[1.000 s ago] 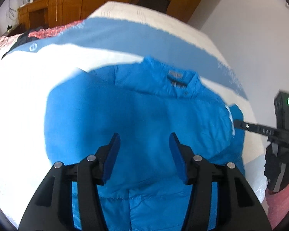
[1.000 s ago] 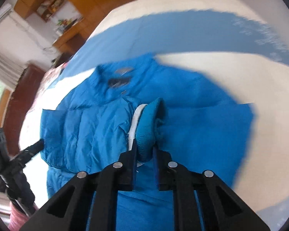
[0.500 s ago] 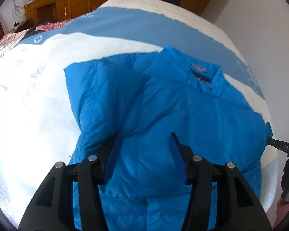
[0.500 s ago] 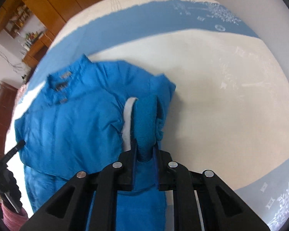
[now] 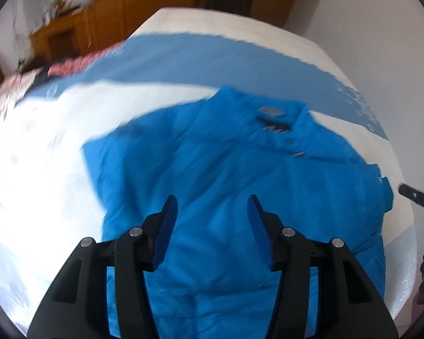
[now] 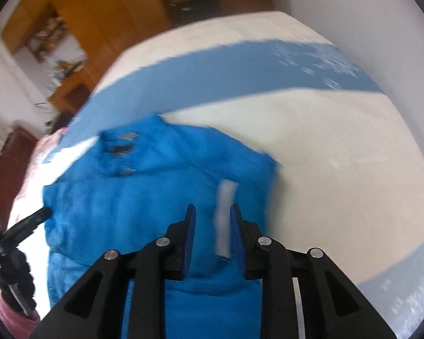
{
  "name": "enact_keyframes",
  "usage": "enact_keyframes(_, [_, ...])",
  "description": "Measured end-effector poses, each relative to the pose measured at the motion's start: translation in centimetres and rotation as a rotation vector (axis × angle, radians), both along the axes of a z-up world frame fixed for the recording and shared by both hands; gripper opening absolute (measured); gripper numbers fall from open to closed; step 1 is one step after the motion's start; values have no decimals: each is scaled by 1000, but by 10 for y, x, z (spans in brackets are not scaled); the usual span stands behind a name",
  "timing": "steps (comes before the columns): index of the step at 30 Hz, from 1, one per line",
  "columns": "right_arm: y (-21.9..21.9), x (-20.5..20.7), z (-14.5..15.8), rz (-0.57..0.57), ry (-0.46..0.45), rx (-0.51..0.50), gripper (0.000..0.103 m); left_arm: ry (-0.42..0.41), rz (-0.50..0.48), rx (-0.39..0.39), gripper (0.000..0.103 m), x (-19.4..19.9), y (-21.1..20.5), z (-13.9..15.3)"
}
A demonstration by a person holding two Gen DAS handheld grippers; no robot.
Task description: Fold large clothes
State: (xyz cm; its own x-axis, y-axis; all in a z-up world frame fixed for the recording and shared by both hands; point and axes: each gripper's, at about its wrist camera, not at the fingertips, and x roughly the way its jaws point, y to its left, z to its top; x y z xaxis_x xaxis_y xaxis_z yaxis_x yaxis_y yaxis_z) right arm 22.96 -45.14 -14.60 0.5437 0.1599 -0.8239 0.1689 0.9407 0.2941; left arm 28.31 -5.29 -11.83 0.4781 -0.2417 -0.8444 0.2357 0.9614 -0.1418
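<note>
- The bright blue quilted puffer jacket (image 5: 240,175) lies spread on the bed, collar toward the far end, one sleeve folded in over the chest so its white-lined knit cuff (image 6: 224,217) shows on top.
- It looks light, soft and puffy; the slick shell would likely slide and spring back after a fold, so each fold probably needs pressing flat.
- Good places to take hold appear to be the firmer edges: the cuff, the hem, the shoulder seams and the stand-up collar (image 5: 279,118), rather than the padded middle, which would bunch.
- The right gripper (image 6: 213,212) hovers low over the folded sleeve; its jaws are opening, the cuff lies in the gap between them, and the pads no longer seem to press on it.
- The left gripper (image 5: 212,200) hangs above the jacket's lower front, jaws spread and nothing between them.
- The white bedspread with a broad blue band (image 5: 42,183) carries the jacket, with bare cover on both sides.
- No containers are in view; wooden cabinets (image 5: 121,8) stand beyond the bed, too blurred to tell contents.
</note>
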Motion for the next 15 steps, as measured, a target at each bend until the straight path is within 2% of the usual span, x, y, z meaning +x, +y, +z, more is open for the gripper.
enact_keyframes(3, [22,21,-6,43,-21,7,26,3,-32,19,50,11,-24,-3])
enact_keyframes(6, [30,43,-26,37,-3,33,26,48,-14,35,50,30,-33,-19])
enact_keyframes(9, [32,61,-57,17,74,38,25,101,16,60,49,46,-30,-41])
enact_keyframes(11, [29,66,-72,14,98,48,19,146,28,33,47,53,-22,-54])
enact_keyframes(15, [28,72,-83,22,119,45,18,180,45,-9,47,63,-17,-61])
